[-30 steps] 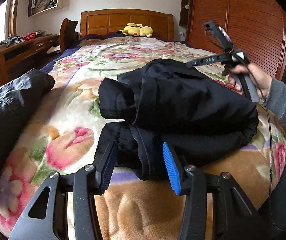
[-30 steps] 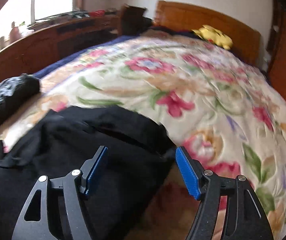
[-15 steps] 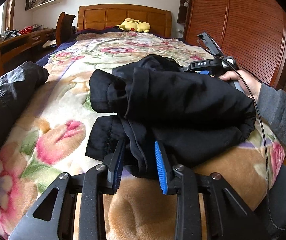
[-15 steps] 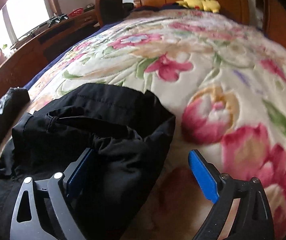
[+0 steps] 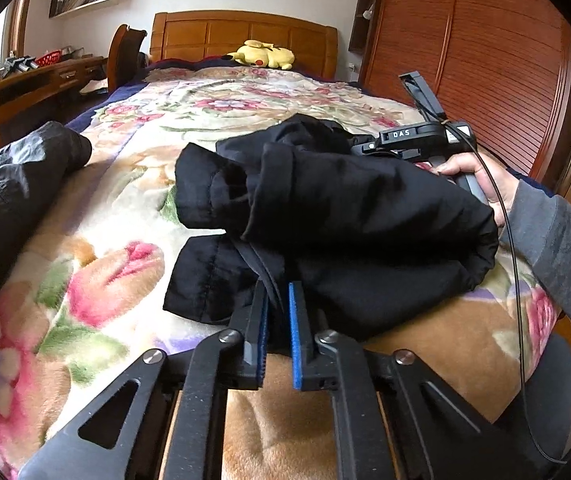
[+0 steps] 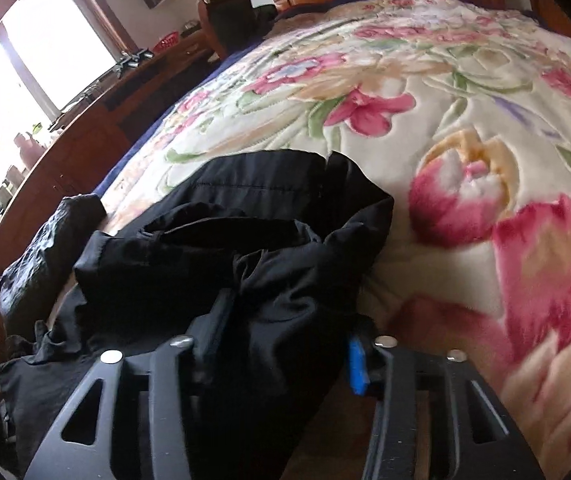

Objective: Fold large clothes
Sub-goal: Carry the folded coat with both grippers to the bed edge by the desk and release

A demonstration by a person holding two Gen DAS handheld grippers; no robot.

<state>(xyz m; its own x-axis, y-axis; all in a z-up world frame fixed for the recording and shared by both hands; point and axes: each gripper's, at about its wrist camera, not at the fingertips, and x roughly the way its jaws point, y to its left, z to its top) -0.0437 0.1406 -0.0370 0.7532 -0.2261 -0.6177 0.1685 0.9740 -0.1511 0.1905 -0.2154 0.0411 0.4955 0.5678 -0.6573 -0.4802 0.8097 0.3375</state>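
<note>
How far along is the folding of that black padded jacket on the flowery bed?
Partly done: the black padded jacket lies doubled into a loose bundle on the floral blanket. In hand: the left gripper pinches its near edge; the right gripper is closing on a thick fold. Left: flattening it, plus the dark grey garment beside it.

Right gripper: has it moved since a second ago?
Yes. The right gripper has dropped from level with the wardrobe doors onto the black jacket, its jaws closing around a thick fold.
</note>
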